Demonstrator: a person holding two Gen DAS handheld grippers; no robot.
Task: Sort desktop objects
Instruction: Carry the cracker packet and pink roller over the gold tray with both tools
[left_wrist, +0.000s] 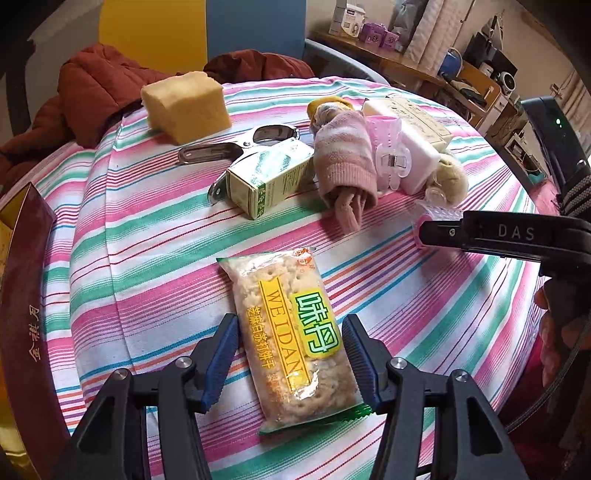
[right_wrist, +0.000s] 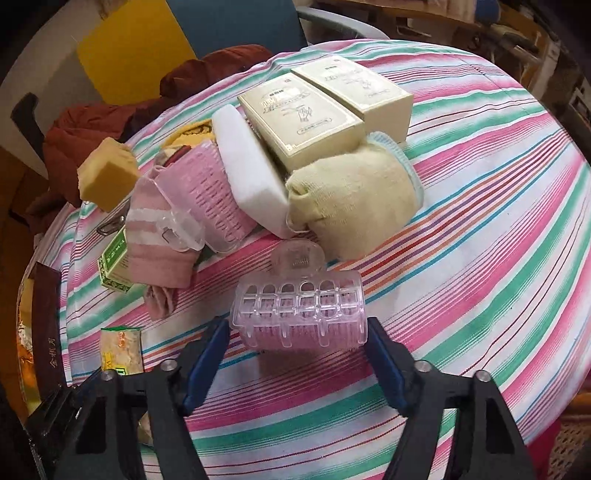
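Nearby, maroon box (left_wrist: 26, 280), contents unclear

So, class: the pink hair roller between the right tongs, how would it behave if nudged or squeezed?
The pink hair roller is a cylinder lying on its side, so it would probably roll on the striped cloth. Its clear slotted shell looks like thin plastic, likely light and slightly springy. The clip tab on top may stop a full roll.

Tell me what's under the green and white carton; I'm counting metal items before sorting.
A shiny metal tool pokes out from under the green and white carton, one end behind it and one at its left. The part between is covered, so I cannot tell what tool it is.
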